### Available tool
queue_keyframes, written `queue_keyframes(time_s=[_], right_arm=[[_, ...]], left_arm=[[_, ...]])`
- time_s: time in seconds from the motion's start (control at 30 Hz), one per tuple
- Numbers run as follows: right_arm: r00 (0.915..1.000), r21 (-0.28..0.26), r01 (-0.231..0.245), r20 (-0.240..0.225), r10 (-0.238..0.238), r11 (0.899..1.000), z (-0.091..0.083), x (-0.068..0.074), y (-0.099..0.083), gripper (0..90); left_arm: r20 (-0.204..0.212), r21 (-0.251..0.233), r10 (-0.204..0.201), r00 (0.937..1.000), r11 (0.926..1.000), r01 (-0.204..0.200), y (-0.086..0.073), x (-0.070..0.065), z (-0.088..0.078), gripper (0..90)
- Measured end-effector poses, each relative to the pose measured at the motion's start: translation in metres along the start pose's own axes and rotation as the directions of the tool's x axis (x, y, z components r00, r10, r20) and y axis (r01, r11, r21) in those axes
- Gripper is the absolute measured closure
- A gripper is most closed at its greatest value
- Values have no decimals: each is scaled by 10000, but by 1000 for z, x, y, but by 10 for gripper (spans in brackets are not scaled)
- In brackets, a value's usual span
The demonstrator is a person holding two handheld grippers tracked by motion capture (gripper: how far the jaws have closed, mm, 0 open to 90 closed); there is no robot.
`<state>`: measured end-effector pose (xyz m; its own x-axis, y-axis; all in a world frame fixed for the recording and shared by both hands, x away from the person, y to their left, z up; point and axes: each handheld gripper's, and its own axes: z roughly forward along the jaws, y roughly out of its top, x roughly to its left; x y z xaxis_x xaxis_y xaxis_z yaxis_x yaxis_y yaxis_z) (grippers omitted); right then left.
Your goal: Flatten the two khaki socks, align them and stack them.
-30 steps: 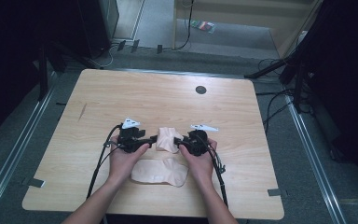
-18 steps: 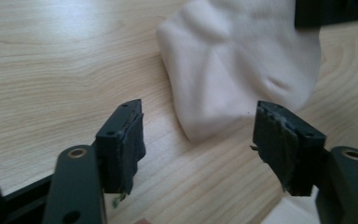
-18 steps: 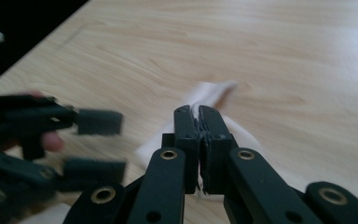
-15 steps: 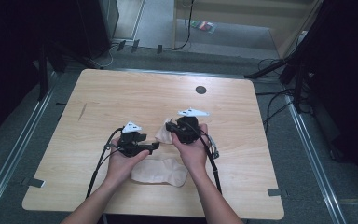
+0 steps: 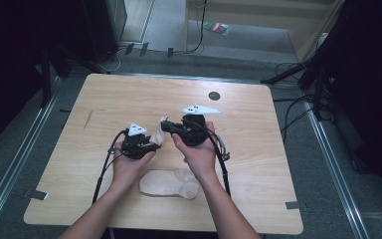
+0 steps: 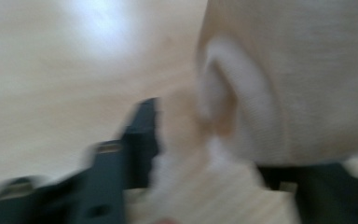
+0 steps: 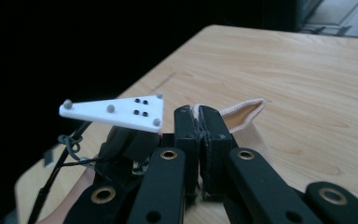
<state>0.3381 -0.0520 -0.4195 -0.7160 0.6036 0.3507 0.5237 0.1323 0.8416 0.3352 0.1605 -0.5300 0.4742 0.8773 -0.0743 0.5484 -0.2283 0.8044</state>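
Nearest the lower edge of the high view, a beige sock (image 5: 169,183) is left lying flat on the tabletop (image 5: 278,149), between the person's forearms; it is judged to be the mate set aside while the other is worked on.

Just above it, toward the middle of the frame, a second beige sock (image 5: 157,135) is held off the wood between the two claws. The left claw (image 5: 151,146) is placed at its lower part. In the left gripper view the picture is blurred, but the knit cloth (image 6: 279,84) is seen between and above the black jaws, which have just been closing. That the pads already press on the cloth cannot be told from the blur.

A little farther up and to the right, the right claw (image 5: 165,125) is held higher than the left. In the right gripper view its jaws are seen clamped together on the ribbed cuff (image 7: 242,114) of the sock, whose edge loops out beyond the tips. The cuff is judged to be pinched and raised so that the sock hangs stretched between the two hands, which would let it be opened, straightened or folded.

Toward the upper middle of the high view, a small dark round cap (image 5: 214,95) is set into the tabletop, well apart from the work.
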Motion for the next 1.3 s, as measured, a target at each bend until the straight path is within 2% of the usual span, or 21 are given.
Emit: queue_keyframes(time_s=[0.03, 0.07, 0.1, 0.13, 0.2, 0.27, 0.33, 0.4, 0.47, 0.53, 0.6, 0.63, 0.7, 0.83, 0.9, 1.0, 1.03, 1.1, 1.13, 1.17, 1.3], right_arm=[[9999, 19, 81, 146, -81, 10000, -4, -3, -1, 885], [9997, 61, 74, 211, -76, 10000, -6, -5, -2, 887], [9987, 148, 45, 501, -52, 9999, -8, -11, -5, 889], [9976, 240, 12, 689, -28, 9997, -8, -16, -8, 891], [9907, 523, -79, 1357, 7, 9986, -6, -31, -19, 893], [9844, 781, -245, 1758, 104, 9966, -1, -44, -32, 894], [9775, 1164, -168, 2106, -82, 9931, 7, -55, -45, 894], [9715, 1531, -120, 2357, -247, 9881, 14, -64, -58, 895], [9663, 1739, -106, 2552, -346, 9847, 17, -68, -65, 895], [9612, 1871, -80, 2725, -440, 9823, 18, -72, -70, 894], [9578, 2009, -79, 2830, -504, 9796, 17, -76, -72, 894], [9534, 2103, 7, 2947, -641, 9776, 17, -78, -73, 894], [9478, 2250, 83, 3088, -794, 9743, 15, -82, -74, 893], [9381, 2381, 90, 3343, -907, 9712, 9, -91, -77, 893], [9292, 2455, 111, 3556, -1007, 9693, 7, -94, -79, 893], [9291, 2408, 239, 3530, -1105, 9703, 4, -100, -81, 885], [9286, 2315, 366, 3515, -1187, 9721, 3, -100, -82, 856], [9094, 2039, 467, 3963, -1261, 9779, 0, -102, -81, 585], [9004, 1835, 454, 4183, -1198, 9820, -2, -103, -80, 525], [8978, 1534, 326, 4298, -964, 9876, -6, -104, -78, 500], [8978, 626, -27, 4397, -251, 9980, -17, -106, -76, 474]], left_arm=[[-194, -103, 256, 9995, 9996, -258, 0, 1, -2, 866], [-747, -222, 760, 9943, 9967, -779, 0, 2, -6, 885], [-1054, -176, 1070, 9887, 9938, -1095, 0, 4, -9, 895], [-1603, -289, 1441, 9765, 9882, -1506, -1, 4, -12, 897], [-2301, -132, 2220, 9475, 9728, -2311, -4, 3, -16, 898], [-2314, 358, 2788, 9321, 9599, -2782, -9, 1, -12, 897], [-2090, 685, 2965, 9319, 9550, -2885, -14, -3, -6, 897], [-1748, 1046, 3256, 9292, 9445, -3113, -18, -7, -2, 896], [-1527, 1234, 3629, 9192, 9299, -3466, -21, -12, 2, 892], [-1524, 1331, 3918, 9073, 9178, -3740, -23, -16, 3, 880], [-1369, 1330, 3929, 9093, 9169, -3762, -23, -17, 3, 865], [-1389, 1291, 3801, 9144, 9225, -3639, -23, -16, 2, 858], [-1261, 1198, 3413, 9315, 9373, -3273, -24, -12, 1, 822], [-1053, 1228, 3074, 9457, 9477, -2944, -25, -5, -5, 797], [-849, 1130, 2670, 9599, 9598, -2570, -26, 0, -8, 796], [-318, 848, 1829, 9826, 9801, -1797, -26, 10, -14, 756], [-109, 715, 1470, 9891, 9867, -1459, -25, 14, -16, 718], [121, 390, 737, 9972, 9965, -741, -22, 21, -18, 667], [194, 122, 164, 9997, 9998, -166, -19, 25, -19, 641], [267, -26, -256, 9993, 9997, 257, -15, 28, -19, 602], [587, -497, -1211, 9909, 9910, 1241, -1, 36, -14, 517]])
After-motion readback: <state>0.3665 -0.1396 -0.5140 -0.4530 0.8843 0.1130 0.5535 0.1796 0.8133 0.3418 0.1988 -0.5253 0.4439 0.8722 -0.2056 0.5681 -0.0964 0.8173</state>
